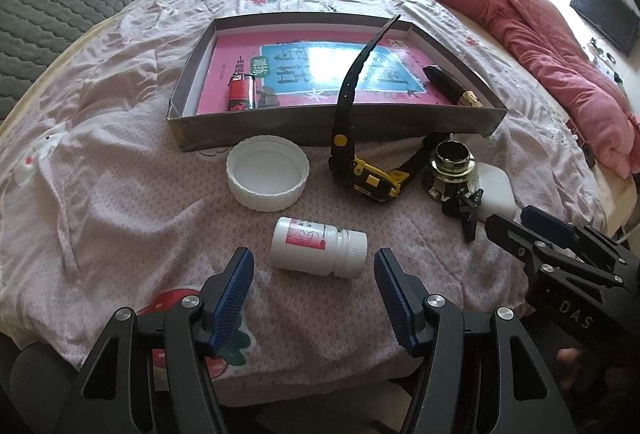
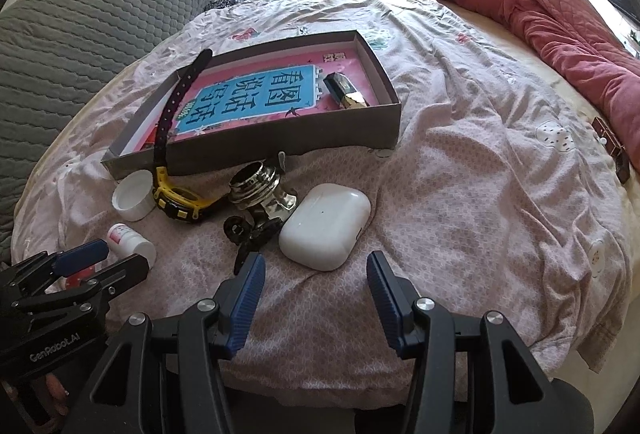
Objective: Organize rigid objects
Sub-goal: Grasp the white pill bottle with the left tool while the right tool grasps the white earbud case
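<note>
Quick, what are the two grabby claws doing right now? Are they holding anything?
Left gripper: open, holding nothing, just short of the small white plastic pill bottle.
Right gripper: open, holding nothing, just short of the glossy white rounded earbud case.

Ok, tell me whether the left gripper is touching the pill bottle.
Apart. In the left wrist view the left gripper is open, with bedsheet visible between each finger and the pill bottle lying ahead.

Lighter (image 1: pixel 241 92) in tray (image 1: pixel 280 131); cap (image 1: pixel 267 173), bottle (image 1: pixel 319 247) before it (watch (image 1: pixel 368 179) beside).
</note>
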Demonstrator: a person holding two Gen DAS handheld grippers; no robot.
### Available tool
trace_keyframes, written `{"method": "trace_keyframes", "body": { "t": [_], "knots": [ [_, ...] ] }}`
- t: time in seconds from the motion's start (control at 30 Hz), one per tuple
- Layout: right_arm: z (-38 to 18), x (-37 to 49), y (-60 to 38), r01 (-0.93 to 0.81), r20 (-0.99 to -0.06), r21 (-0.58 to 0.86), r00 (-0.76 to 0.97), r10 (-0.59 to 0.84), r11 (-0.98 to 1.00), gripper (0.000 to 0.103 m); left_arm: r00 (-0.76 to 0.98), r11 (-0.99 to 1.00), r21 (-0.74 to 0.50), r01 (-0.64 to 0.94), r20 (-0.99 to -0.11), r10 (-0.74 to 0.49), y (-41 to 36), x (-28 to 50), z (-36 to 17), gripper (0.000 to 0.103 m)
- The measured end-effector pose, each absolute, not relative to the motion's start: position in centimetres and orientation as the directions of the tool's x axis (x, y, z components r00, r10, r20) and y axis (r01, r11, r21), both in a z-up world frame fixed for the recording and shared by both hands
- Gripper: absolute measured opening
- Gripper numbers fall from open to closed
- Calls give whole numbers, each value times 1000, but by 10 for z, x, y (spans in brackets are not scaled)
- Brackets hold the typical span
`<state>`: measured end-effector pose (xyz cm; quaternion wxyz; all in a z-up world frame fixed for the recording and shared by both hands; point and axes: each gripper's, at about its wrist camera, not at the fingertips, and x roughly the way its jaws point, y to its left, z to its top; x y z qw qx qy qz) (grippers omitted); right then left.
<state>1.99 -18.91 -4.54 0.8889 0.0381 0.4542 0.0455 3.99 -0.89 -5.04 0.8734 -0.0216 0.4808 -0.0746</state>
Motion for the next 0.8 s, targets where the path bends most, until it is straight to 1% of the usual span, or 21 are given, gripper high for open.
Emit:
{"method": "trace_keyframes", "body": {
  "t": [0.2, 0.8],
  "knots": [
    [-53, 28, -183, -43, -806, 75, 585, 86, 996, 52, 518, 987, -119, 109, -840, -159, -9, 45, -56, 64],
    [-65, 48, -186, -19, -808, 59, 587, 59, 998, 52, 523, 985, -143, 97, -835, -173, -8, 57, -66, 64]
  ]
}}
